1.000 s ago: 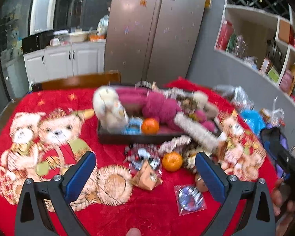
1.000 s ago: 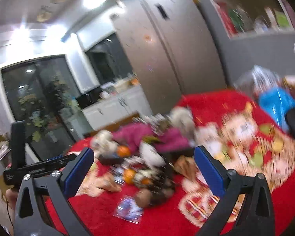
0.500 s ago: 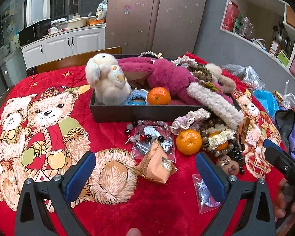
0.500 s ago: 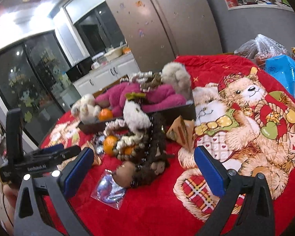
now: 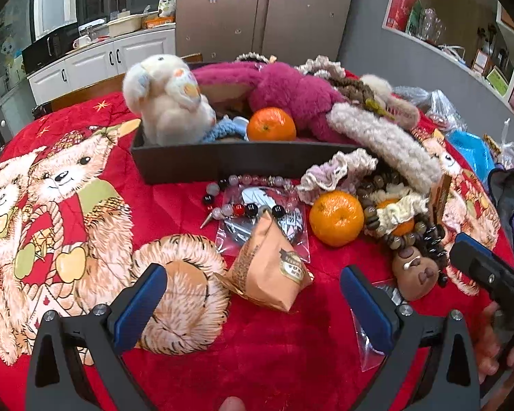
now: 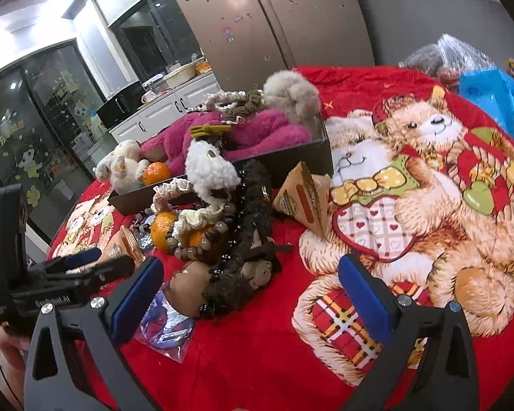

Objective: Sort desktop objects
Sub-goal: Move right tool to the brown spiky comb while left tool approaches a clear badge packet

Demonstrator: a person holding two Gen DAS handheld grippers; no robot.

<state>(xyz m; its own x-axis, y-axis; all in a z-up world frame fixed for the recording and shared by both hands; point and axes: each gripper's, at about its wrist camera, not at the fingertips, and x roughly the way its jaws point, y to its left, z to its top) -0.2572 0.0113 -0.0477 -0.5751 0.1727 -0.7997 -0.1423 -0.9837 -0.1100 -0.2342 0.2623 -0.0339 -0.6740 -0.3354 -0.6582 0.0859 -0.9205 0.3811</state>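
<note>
A dark box (image 5: 222, 162) on the red bear-print cloth holds a cream plush (image 5: 168, 102), a magenta plush (image 5: 291, 92) and an orange (image 5: 271, 124). In front of it lie a bead bracelet (image 5: 246, 198), a second orange (image 5: 335, 217), an orange snack packet (image 5: 270, 267), scrunchies (image 5: 335, 174) and a brown doll head (image 5: 414, 270). My left gripper (image 5: 253, 301) stands open just short of the snack packet. My right gripper (image 6: 250, 291) is open too, near the doll head (image 6: 188, 287) and a pile of dark beads (image 6: 250, 205). A triangular packet (image 6: 305, 202) leans beside the box (image 6: 291, 161).
A clear plastic pouch (image 6: 164, 325) lies at the table's front. Plastic bags and a blue bag (image 6: 490, 92) crowd the far right edge. A fridge (image 5: 267, 10) and white cabinets stand behind the table. Bare cloth with the bear print (image 6: 428, 205) spreads to the right.
Both grippers have come forward and lower toward the table, so the objects look larger. The left one has closed in on the snack packet. Both have stayed open.
</note>
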